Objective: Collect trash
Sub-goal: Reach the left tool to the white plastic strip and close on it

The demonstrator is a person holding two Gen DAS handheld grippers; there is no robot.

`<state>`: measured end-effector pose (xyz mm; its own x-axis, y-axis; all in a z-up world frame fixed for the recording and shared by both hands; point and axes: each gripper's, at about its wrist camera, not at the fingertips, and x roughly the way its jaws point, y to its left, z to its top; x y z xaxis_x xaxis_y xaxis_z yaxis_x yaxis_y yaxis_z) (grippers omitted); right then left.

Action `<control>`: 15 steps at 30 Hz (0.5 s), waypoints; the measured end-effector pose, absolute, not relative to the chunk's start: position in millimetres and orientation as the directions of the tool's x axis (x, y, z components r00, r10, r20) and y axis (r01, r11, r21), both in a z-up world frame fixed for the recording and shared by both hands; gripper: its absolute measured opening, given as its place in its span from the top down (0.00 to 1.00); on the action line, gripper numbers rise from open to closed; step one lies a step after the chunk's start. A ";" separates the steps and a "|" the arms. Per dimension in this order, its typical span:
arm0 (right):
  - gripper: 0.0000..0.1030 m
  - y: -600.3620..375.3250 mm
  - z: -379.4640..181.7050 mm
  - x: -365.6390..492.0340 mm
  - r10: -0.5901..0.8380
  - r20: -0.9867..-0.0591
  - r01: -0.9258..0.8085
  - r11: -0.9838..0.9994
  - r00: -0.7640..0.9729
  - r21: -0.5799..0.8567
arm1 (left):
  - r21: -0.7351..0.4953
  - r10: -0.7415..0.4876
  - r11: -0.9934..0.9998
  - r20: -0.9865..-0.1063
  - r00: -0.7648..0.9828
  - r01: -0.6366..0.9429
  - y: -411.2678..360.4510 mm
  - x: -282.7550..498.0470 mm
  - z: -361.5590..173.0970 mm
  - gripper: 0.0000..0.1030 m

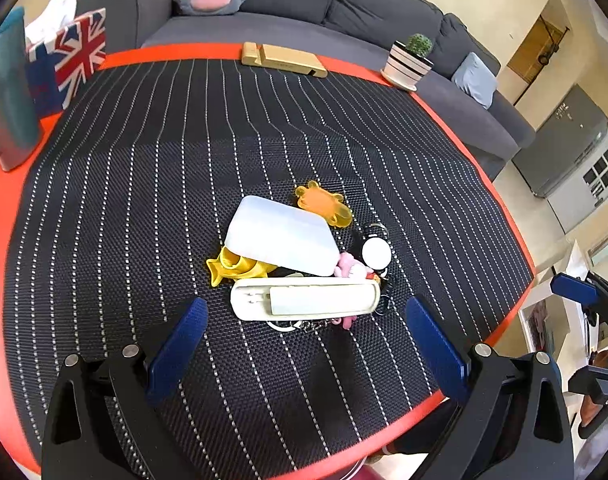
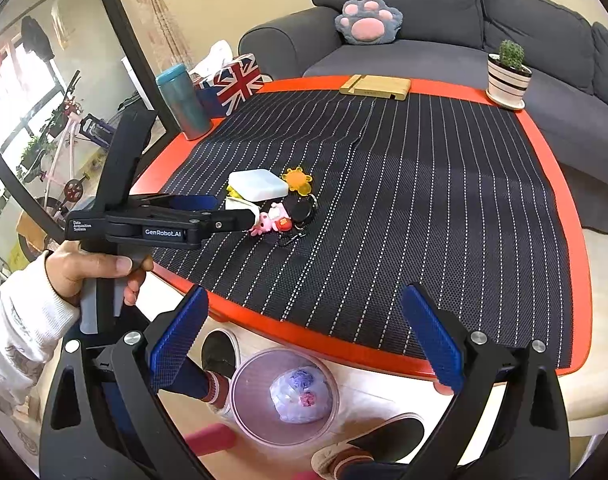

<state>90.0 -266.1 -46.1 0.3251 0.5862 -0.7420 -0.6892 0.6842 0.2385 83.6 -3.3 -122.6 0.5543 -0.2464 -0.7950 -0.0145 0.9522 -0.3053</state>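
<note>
A white box [image 1: 304,299] with its loose lid [image 1: 282,236] lies on the black striped mat [image 1: 144,200], among a yellow toy [image 1: 232,266], an orange bear charm [image 1: 323,202], a pink figure [image 1: 351,266] and a black-and-white keychain [image 1: 375,252]. My left gripper [image 1: 304,344] is open, just short of the box; it also shows in the right wrist view [image 2: 224,210]. My right gripper [image 2: 304,336] is open and empty, off the table's near edge above a clear pink bin [image 2: 284,396] holding a crumpled ball of trash [image 2: 300,394].
At the table's far edge stand a wooden phone stand [image 1: 282,60], a potted cactus [image 1: 409,60], a Union Jack tissue box [image 1: 70,56] and a teal tumbler [image 2: 182,96]. A grey sofa [image 2: 443,52] lies beyond. The person's feet [image 2: 220,356] are beside the bin.
</note>
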 end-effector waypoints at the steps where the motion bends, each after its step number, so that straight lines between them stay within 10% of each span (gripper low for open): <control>1: 0.07 -266.5 -47.6 90.9 0.586 -0.743 -0.687 0.685 0.324 0.241 | -0.309 -0.249 0.951 -0.794 0.555 -0.015 -3.5 84.0 -123.3 0.08; 15: 0.07 -266.0 -55.1 94.6 0.586 -0.747 -0.681 0.687 0.312 0.254 | -0.292 -0.236 0.956 -0.788 0.569 -0.008 -5.6 88.2 -126.0 0.18</control>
